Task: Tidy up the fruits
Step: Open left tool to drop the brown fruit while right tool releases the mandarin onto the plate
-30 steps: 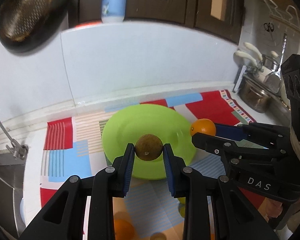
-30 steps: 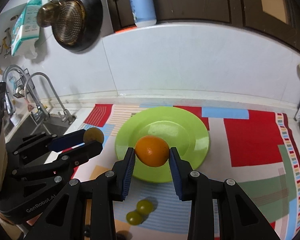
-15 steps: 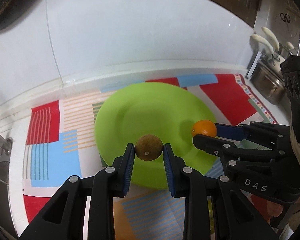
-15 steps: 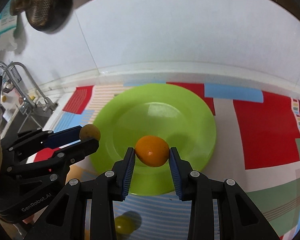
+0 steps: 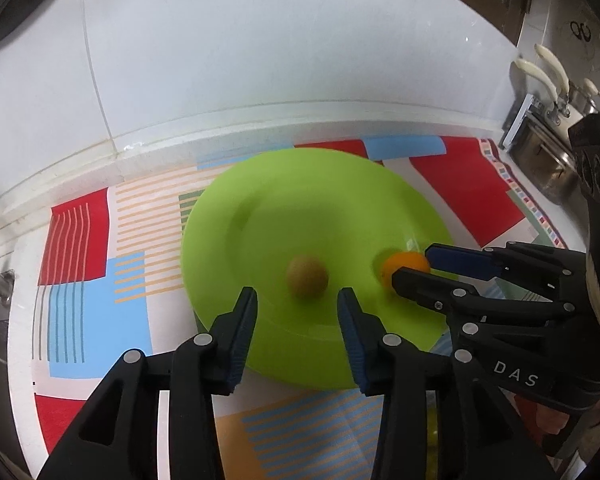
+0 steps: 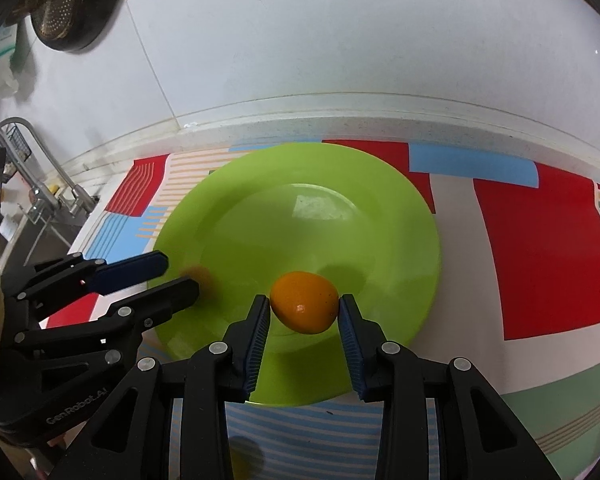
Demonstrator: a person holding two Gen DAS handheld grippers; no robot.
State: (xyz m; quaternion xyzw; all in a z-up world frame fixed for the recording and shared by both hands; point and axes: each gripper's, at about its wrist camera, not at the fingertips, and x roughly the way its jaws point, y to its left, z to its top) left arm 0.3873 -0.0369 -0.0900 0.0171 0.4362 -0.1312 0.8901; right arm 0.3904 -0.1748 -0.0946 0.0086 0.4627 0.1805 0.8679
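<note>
A lime-green plate (image 5: pixel 300 200) lies on the patterned mat. My left gripper (image 5: pixel 297 298) hovers over its near rim with its jaws opening. The small brown fruit (image 5: pixel 307 276) is blurred just beyond the pads, free of them, low over or on the plate. My right gripper (image 6: pixel 304 308) is shut on the orange fruit (image 6: pixel 304 312), held a little above the plate (image 6: pixel 300 208). In the left wrist view the right gripper (image 5: pixel 414 264) and its orange fruit (image 5: pixel 404 266) sit over the plate's right side. In the right wrist view the left gripper (image 6: pixel 176 276) is at the plate's left rim.
A colourful mat (image 6: pixel 540 240) covers the counter up to the white backsplash (image 6: pixel 340 40). A faucet (image 6: pixel 40 184) and sink lie to the left, pots (image 5: pixel 548 152) to the right. A dark pan (image 6: pixel 72 12) hangs on the wall. Something yellow-green (image 6: pixel 240 456) shows dimly under my right gripper.
Both grippers came down close over the plate. The left jaws have spread and the brown fruit has left them. The right gripper still grips the orange fruit.
</note>
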